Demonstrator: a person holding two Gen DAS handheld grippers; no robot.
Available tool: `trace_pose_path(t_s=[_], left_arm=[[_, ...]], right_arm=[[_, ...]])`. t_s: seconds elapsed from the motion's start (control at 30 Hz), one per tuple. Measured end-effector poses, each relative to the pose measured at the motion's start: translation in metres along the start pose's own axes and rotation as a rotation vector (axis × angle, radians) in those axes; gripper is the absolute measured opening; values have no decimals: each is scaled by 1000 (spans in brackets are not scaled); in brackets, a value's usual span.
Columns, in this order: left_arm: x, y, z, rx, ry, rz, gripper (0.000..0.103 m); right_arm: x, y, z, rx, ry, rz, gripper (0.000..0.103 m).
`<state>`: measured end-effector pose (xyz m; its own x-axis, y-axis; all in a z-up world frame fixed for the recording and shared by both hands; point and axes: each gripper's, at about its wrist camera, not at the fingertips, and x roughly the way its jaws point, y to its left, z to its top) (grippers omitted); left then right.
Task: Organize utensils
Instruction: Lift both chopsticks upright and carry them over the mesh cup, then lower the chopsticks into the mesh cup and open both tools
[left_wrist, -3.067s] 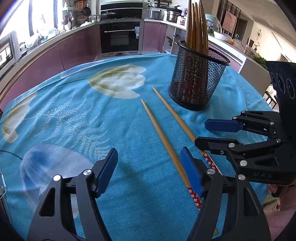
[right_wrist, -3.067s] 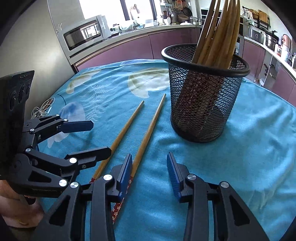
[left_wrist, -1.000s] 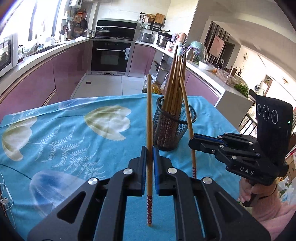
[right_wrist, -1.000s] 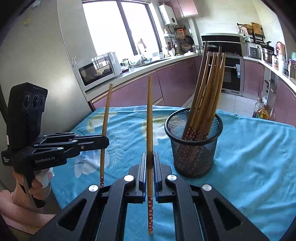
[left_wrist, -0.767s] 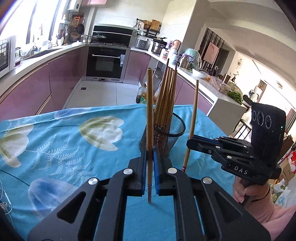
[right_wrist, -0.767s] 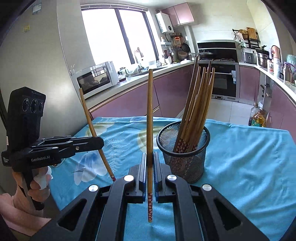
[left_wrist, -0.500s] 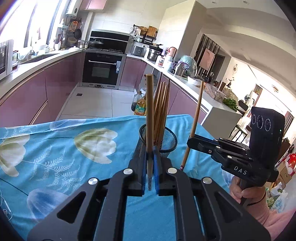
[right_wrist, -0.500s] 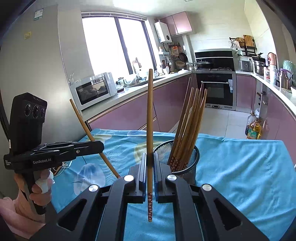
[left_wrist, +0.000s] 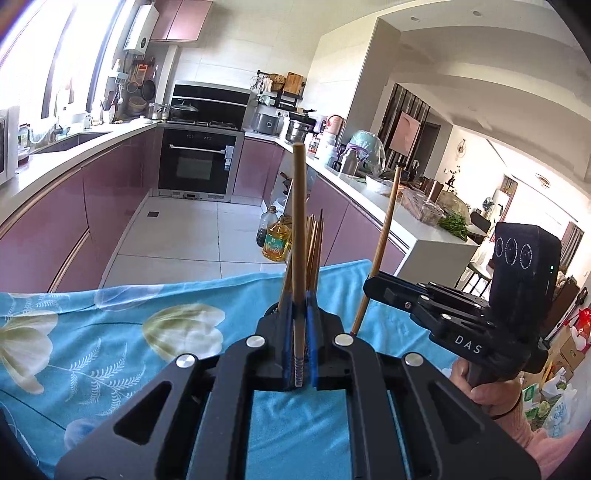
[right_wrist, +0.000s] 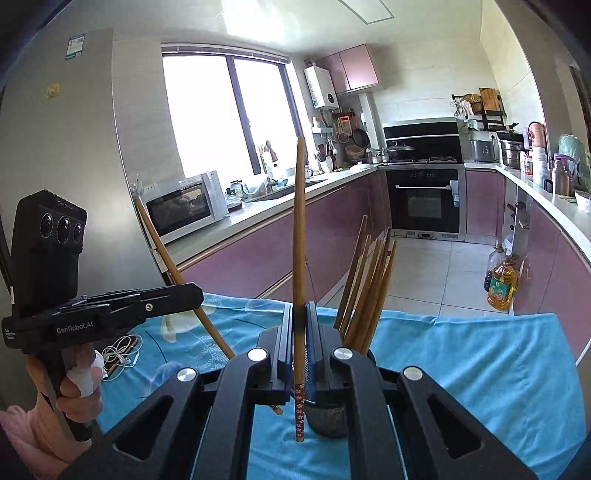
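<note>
since the earlier pictures both chopsticks had left the blue cloth: three seconds back they lay side by side on the surface near the mesh holder, with both pairs of jaws spread above them, and now each stood upright in a clenched grip, carried higher than a second ago, so that more kitchen and less cloth filled both views. the left gripper (left_wrist: 298, 343) had its jaws clamped on the left chopstick (left_wrist: 298, 236), patterned end down between the blue pads and the plain end rising well above them. the right gripper (right_wrist: 300, 347) gripped the right chopstick (right_wrist: 298, 236) the same way, its red flowered end hanging below the jaws. each gripper also showed in the other's view, off to the side with its stick slanting up.

the mesh holder (right_wrist: 328, 421) sat on the tablecloth (right_wrist: 480, 369) just beyond and below the right gripper, mostly hidden by it, with the stored chopsticks (right_wrist: 373, 291) fanning out of its top; in the left view only their tips showed behind the held stick.

judging from this, the pick-up was done for both sticks and what remained was the drop. each stick would need lowering into the holder's mouth, past the ones already leaning there. whether the held ends already cleared the rim could not be told.
</note>
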<state>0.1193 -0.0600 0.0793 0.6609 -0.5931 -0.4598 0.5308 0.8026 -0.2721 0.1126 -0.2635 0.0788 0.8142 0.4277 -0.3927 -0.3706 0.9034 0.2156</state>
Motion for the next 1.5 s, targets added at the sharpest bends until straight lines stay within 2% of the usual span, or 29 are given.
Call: trace_pose_path(t_s=[0.2, 0.47, 0.77, 1.5], left_arm=[[-2, -7, 17, 15, -31, -8, 7], [6, -16, 30, 49, -53, 18, 7], [30, -17, 27, 63, -6, 38, 7], [69, -18, 17, 104, 76, 89, 7]], right_arm=[[3, -2, 13, -2, -30, -4, 6], [13, -8, 24, 2, -44, -17, 6], [23, -15, 27, 30, -48, -28, 6], [48, -30, 3, 78, 27, -54, 6]])
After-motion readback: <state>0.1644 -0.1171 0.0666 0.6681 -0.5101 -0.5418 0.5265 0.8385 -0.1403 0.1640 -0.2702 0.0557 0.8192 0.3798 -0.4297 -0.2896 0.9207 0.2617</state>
